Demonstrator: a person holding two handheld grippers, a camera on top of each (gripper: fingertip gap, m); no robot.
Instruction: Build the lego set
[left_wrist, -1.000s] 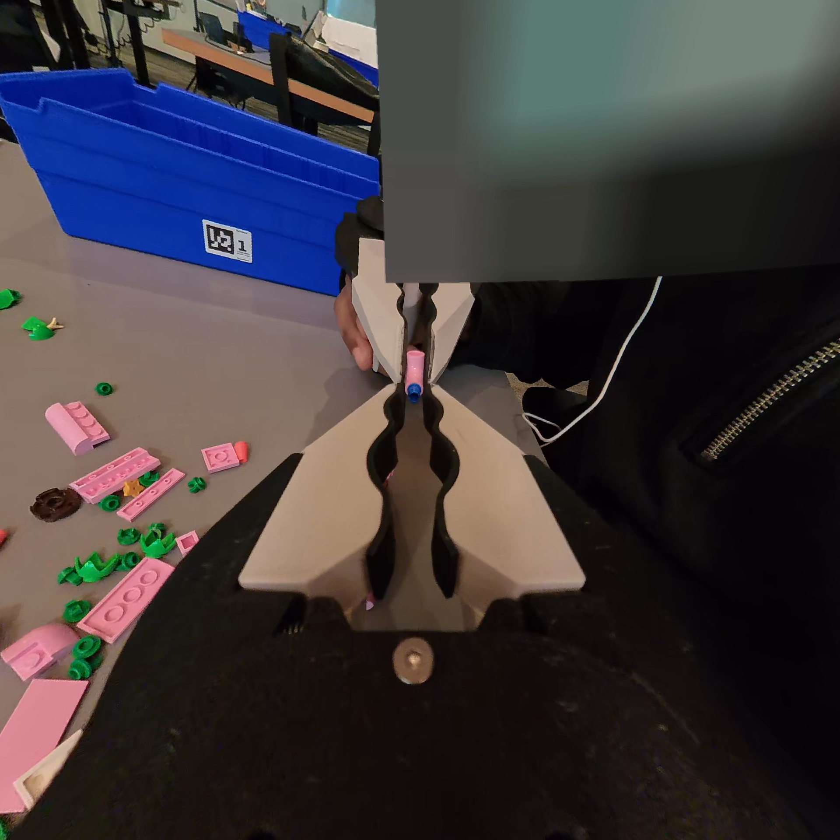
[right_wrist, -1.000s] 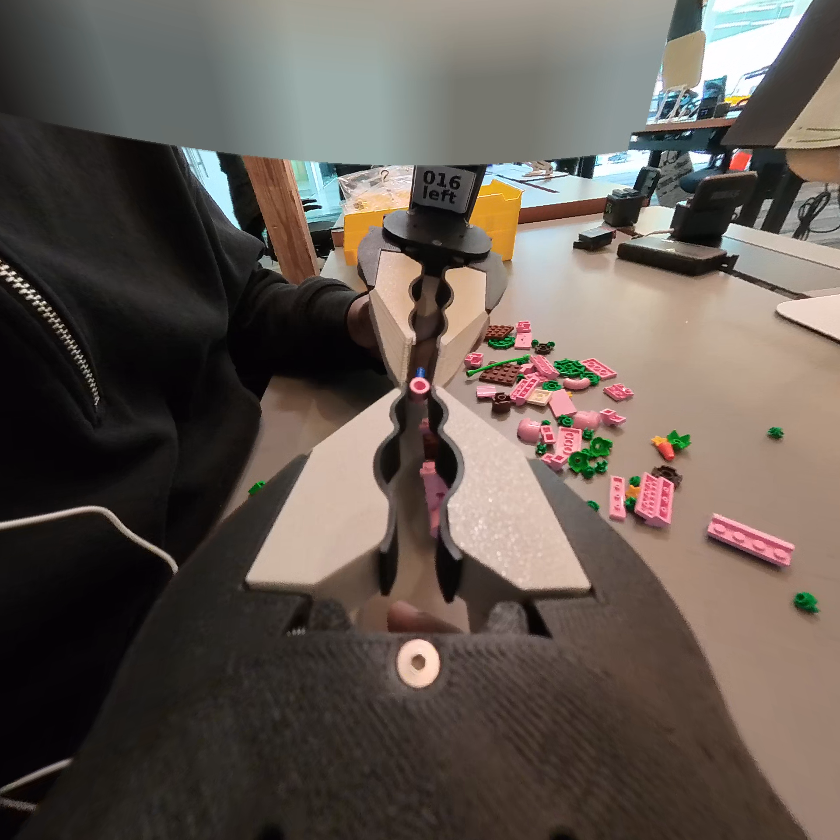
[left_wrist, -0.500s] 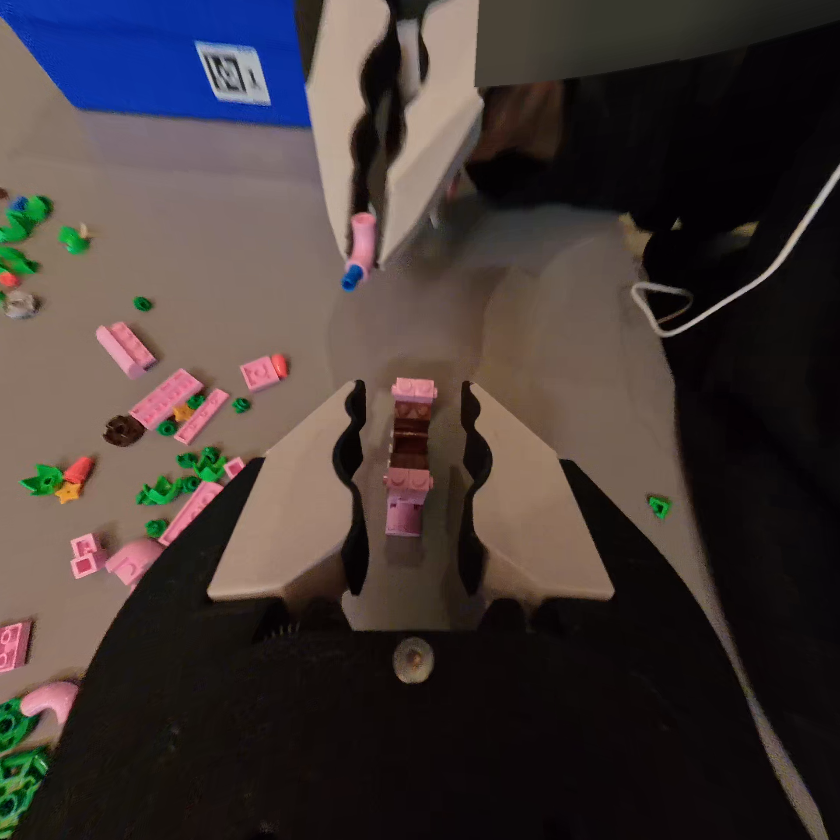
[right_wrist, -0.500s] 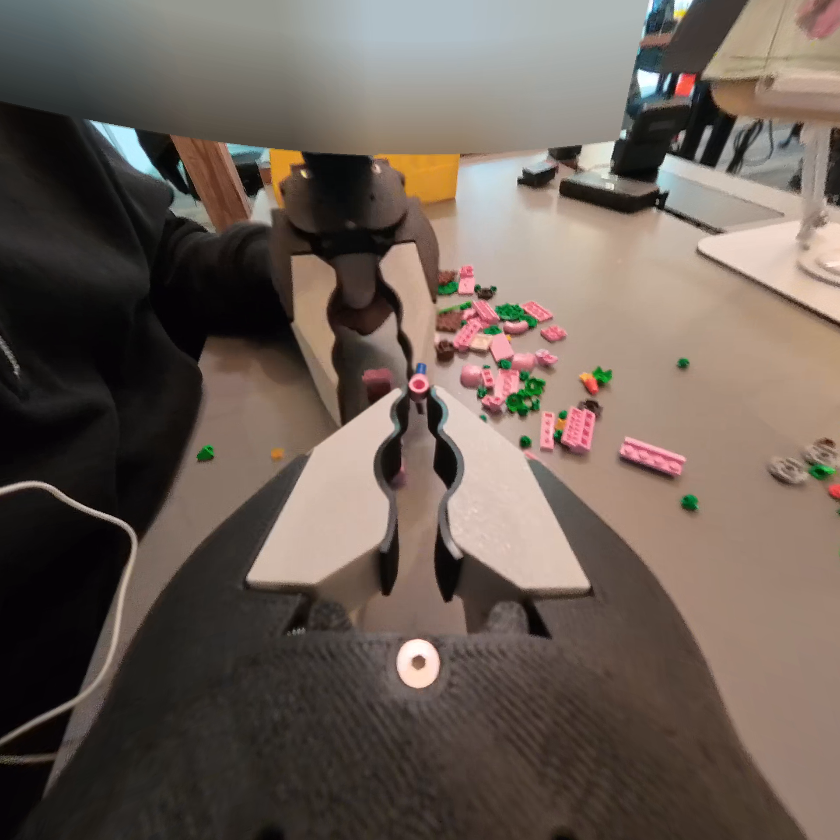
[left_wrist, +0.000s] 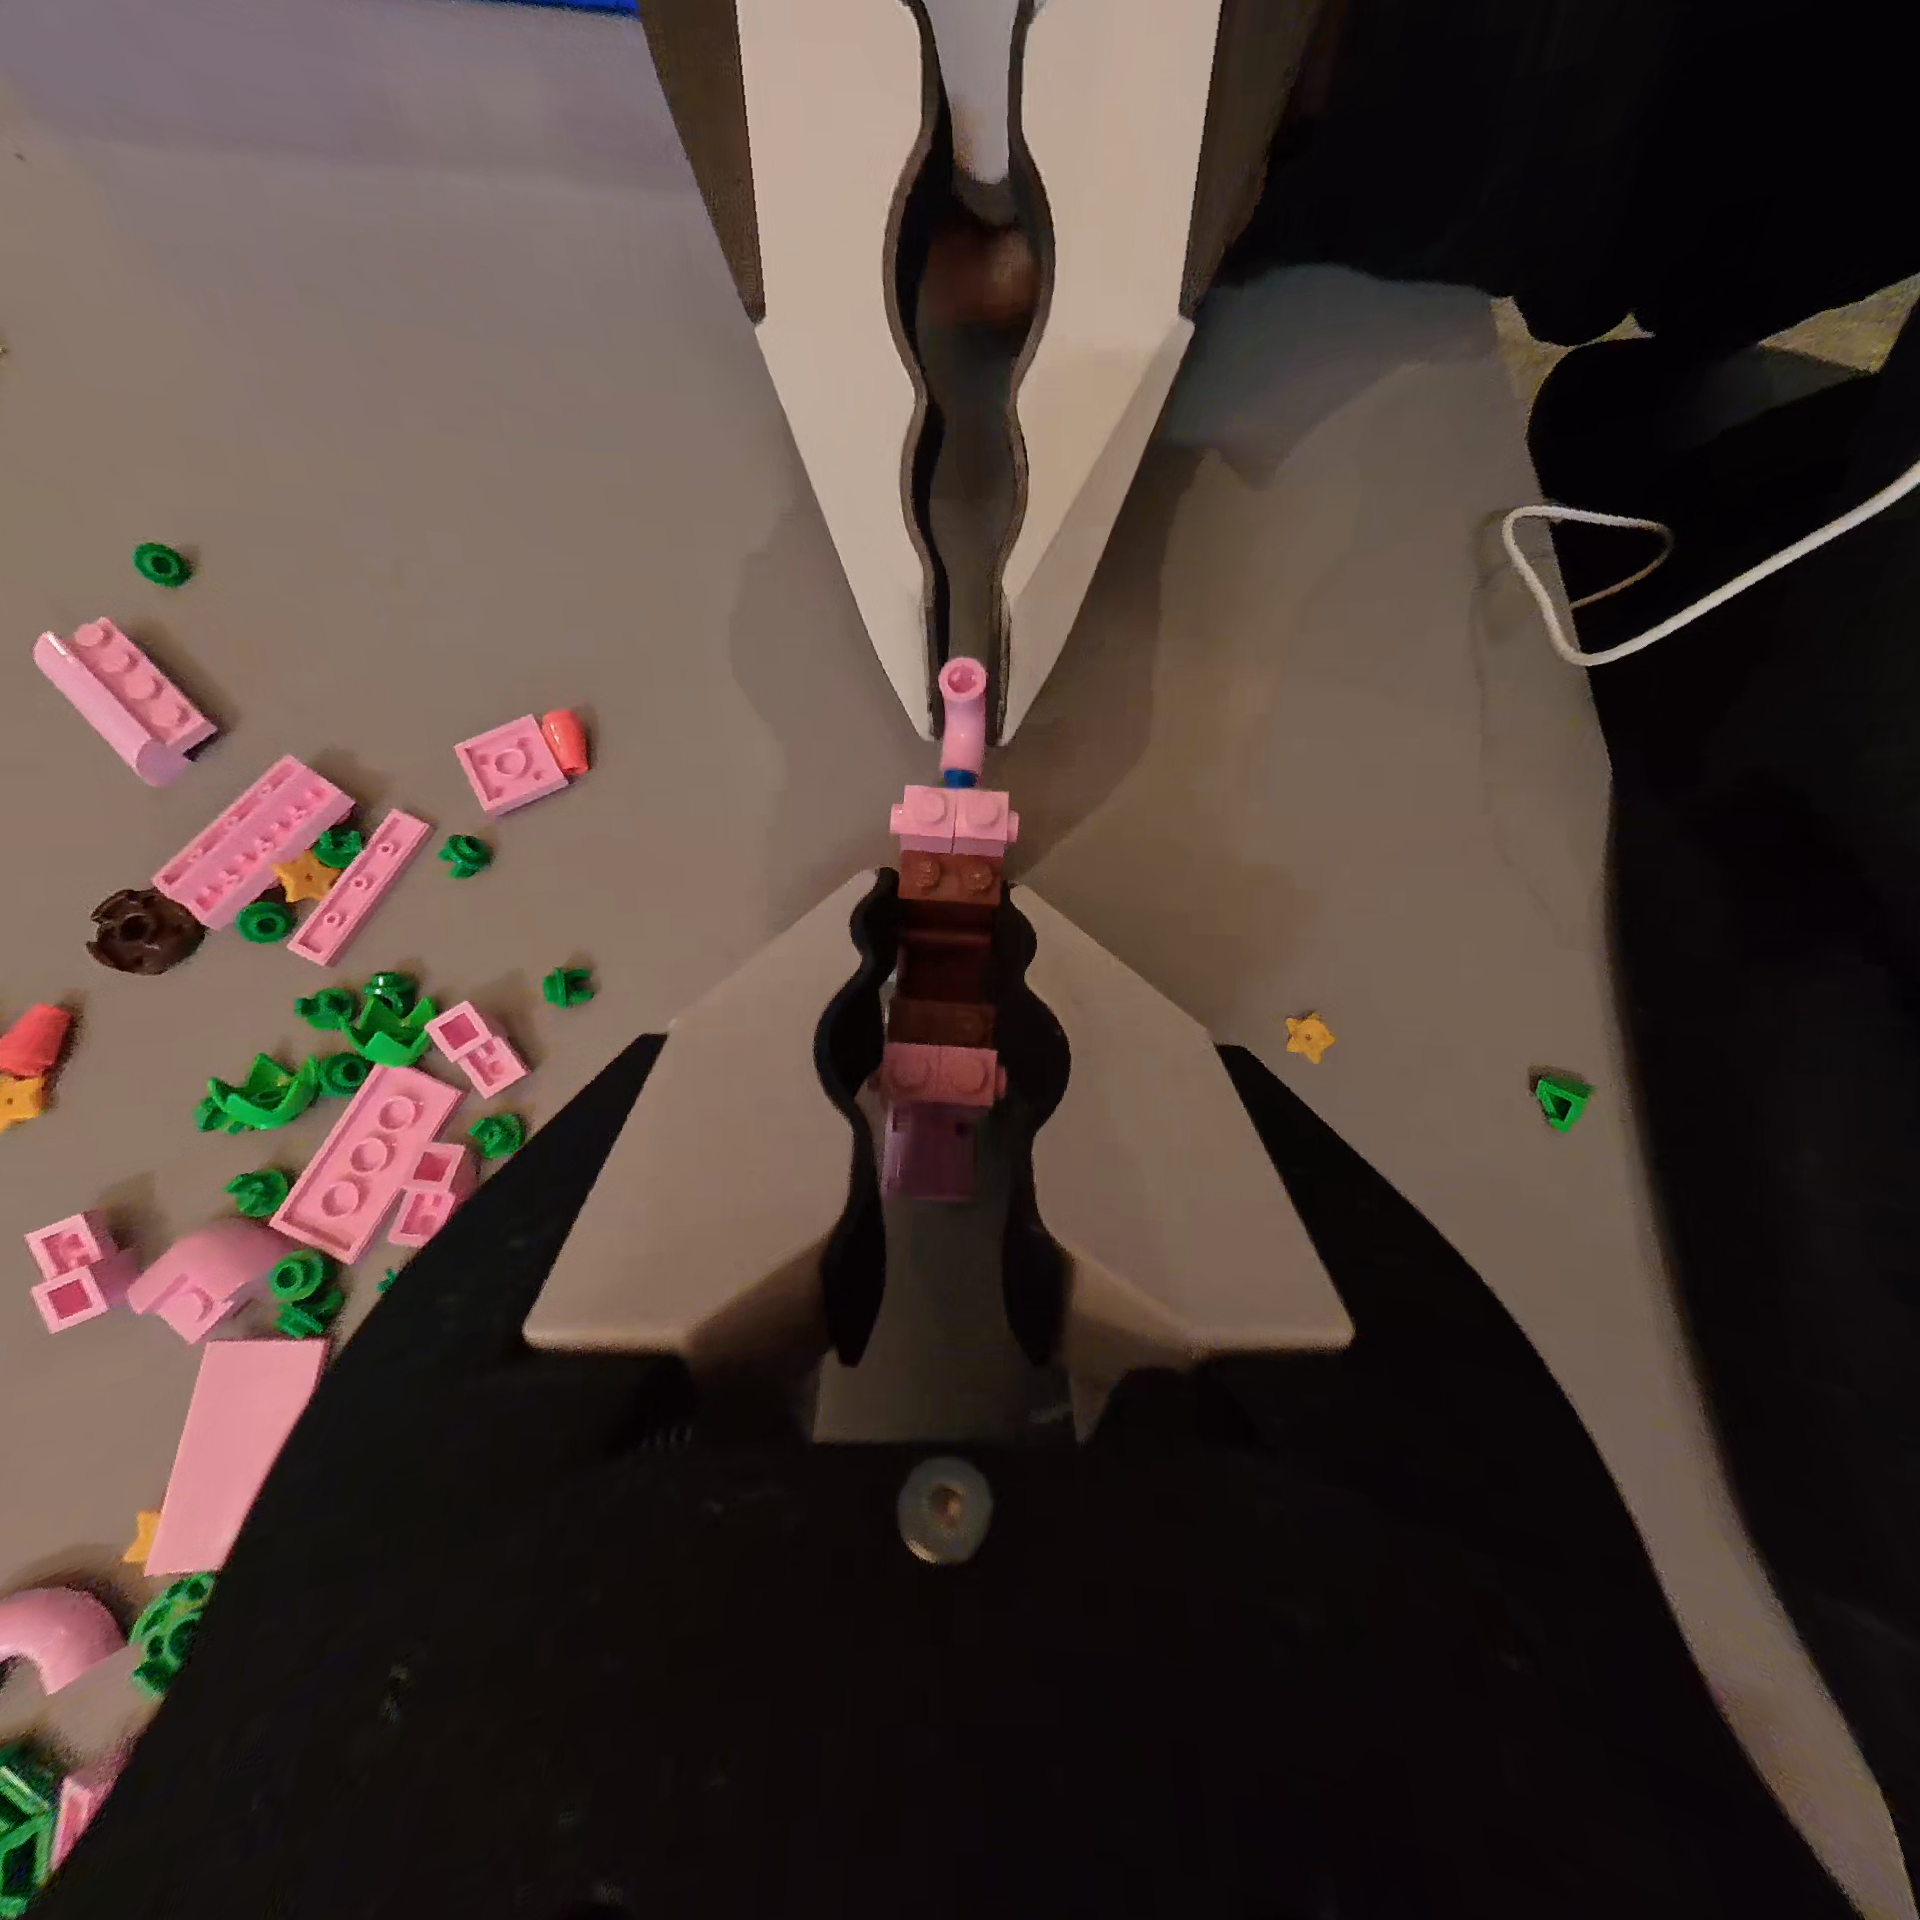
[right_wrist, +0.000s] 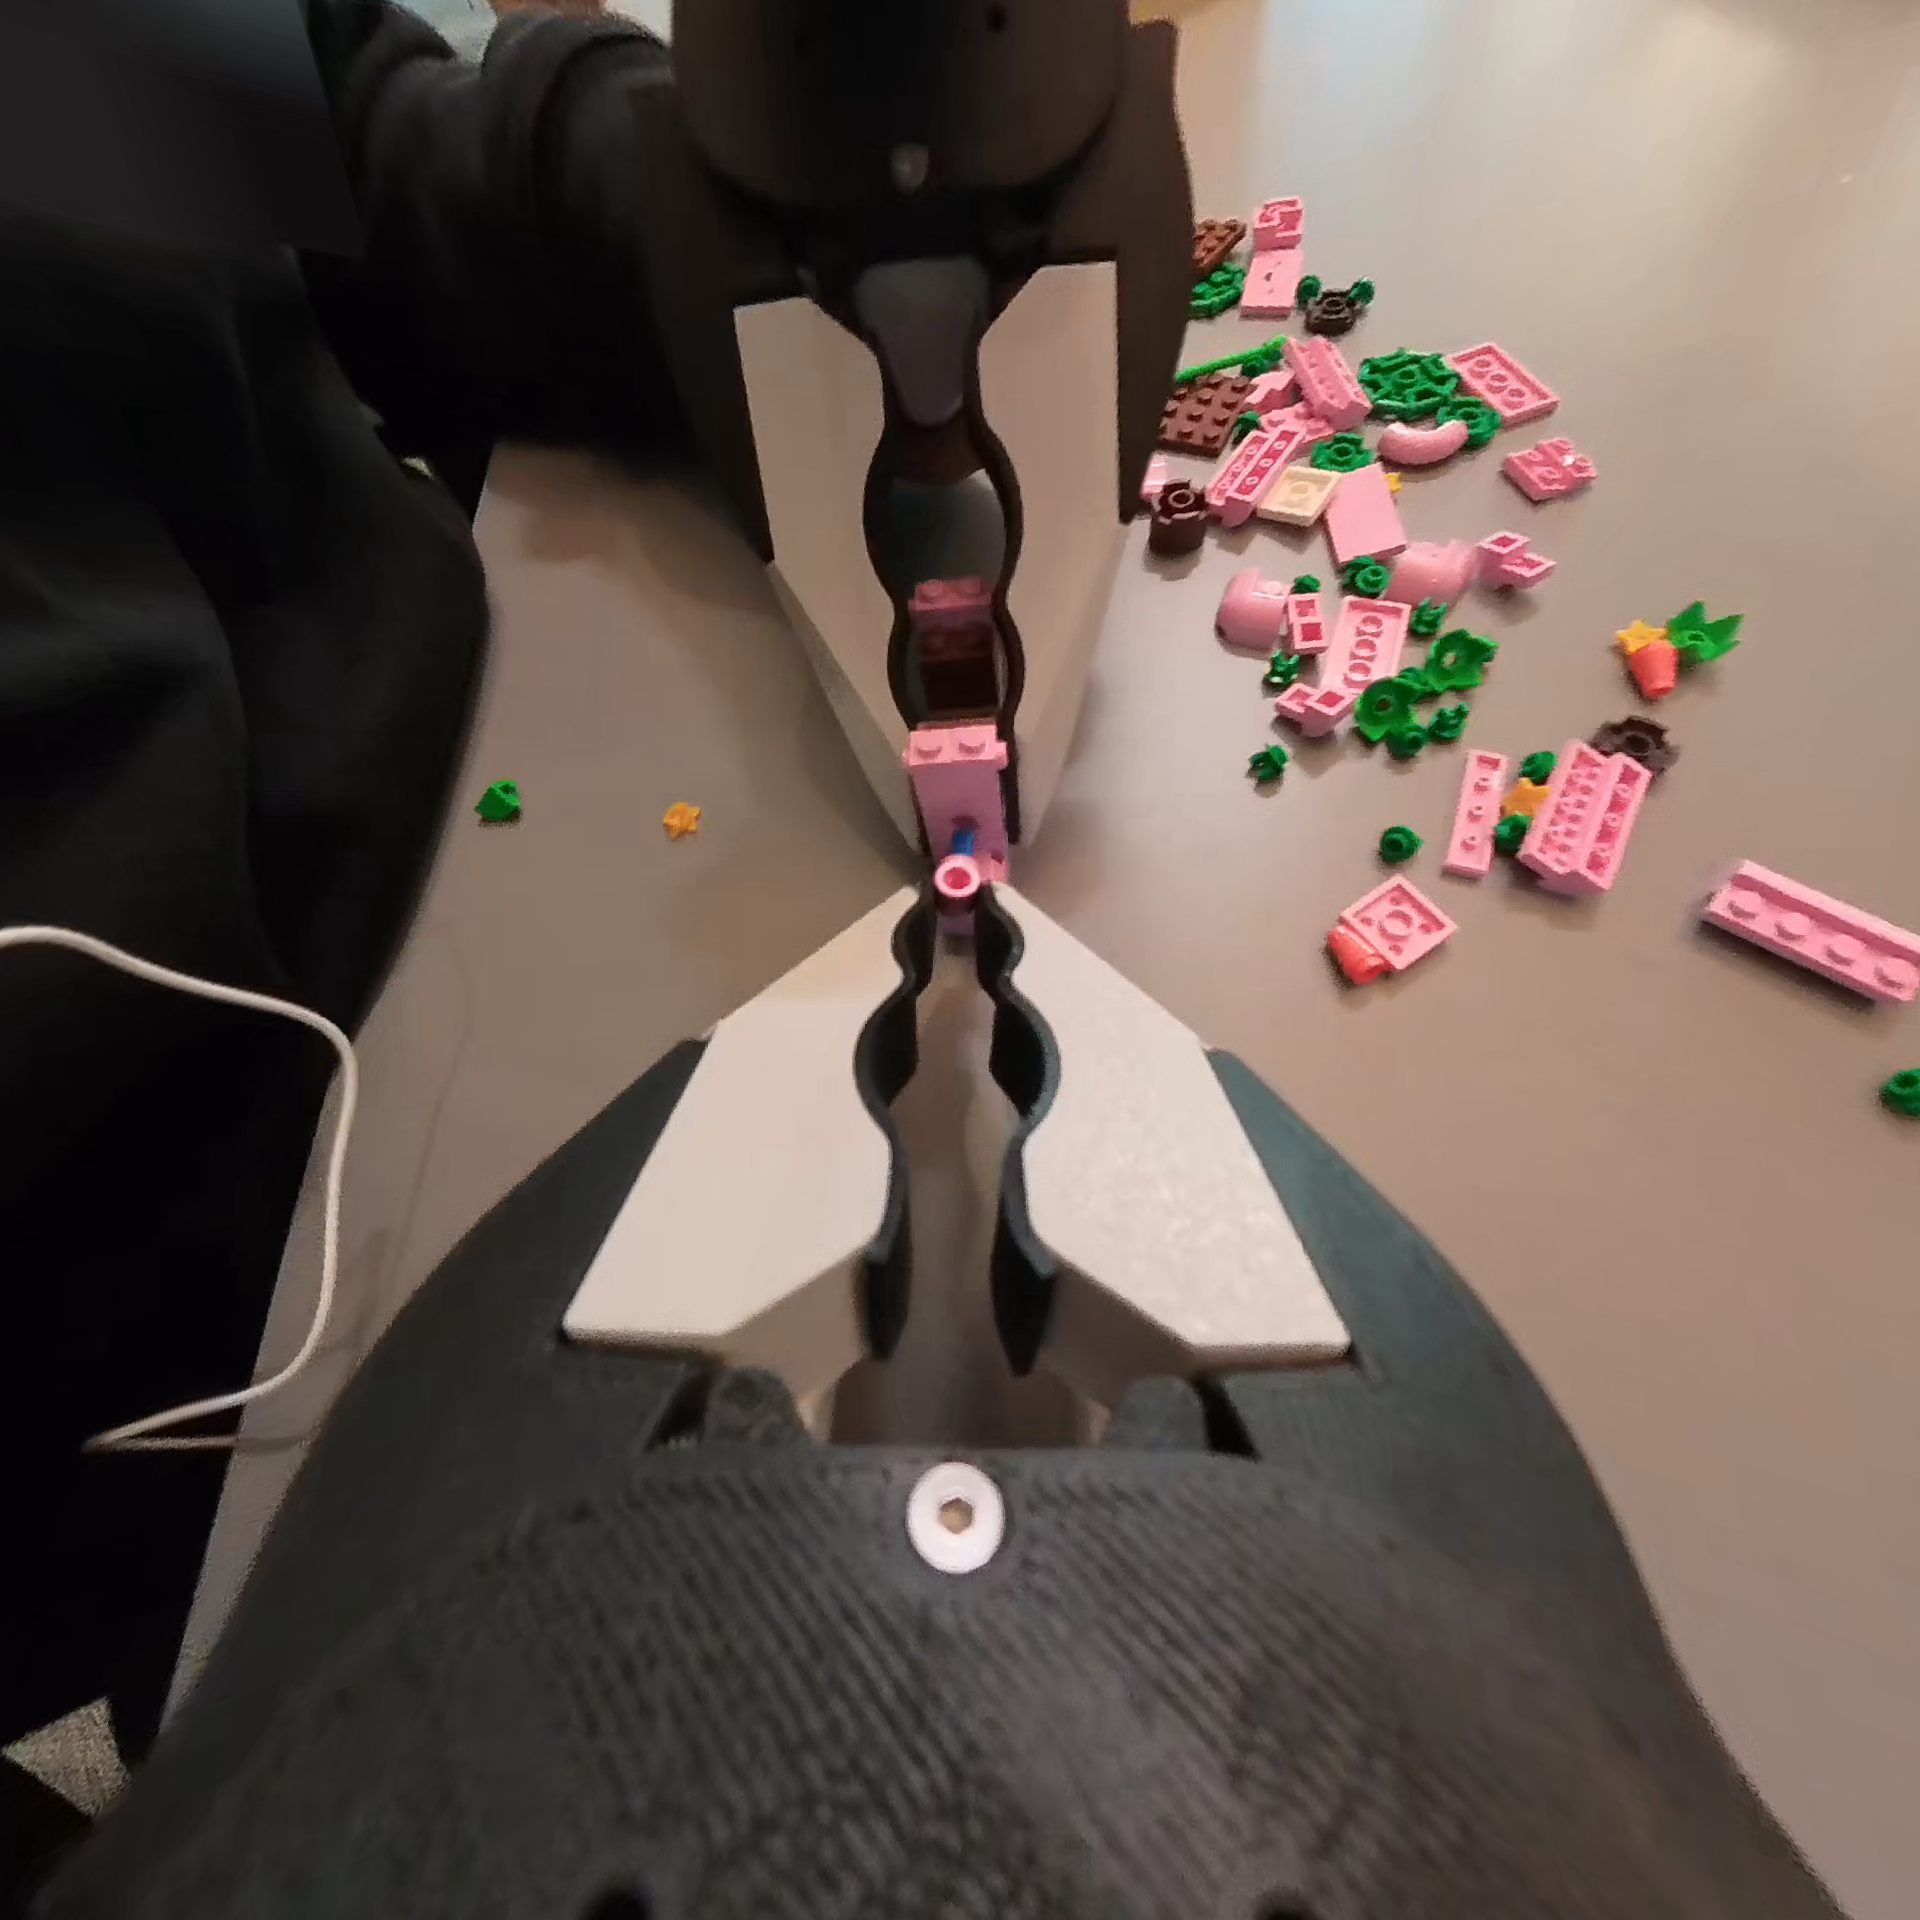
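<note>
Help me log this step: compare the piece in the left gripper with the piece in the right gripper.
The pink and brown assembly is a long stack of several bricks; the pink tube piece is one tiny bent tube with a blue tip. The assembly fills the left gripper; the tube is pinched at the right gripper tips. Both are clamped.

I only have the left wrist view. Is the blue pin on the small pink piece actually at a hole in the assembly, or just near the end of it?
Observer: In the right wrist view the pink end face of the pink and brown assembly shows, and the blue pin points at its lower middle. I cannot tell whether there is a hole.
Operator: Pin seated yet?
Observer: No. From the right wrist view blue shows between the small pink piece and the face.
Operator: How far back does the left gripper hold the assembly?
Observer: The right wrist view shows the left gripper shut on it, with only the pink end block past its fingertips.
Operator: Right gripper's hold?
Observer: The right gripper is shut on the small pink piece at its very tips.
</note>
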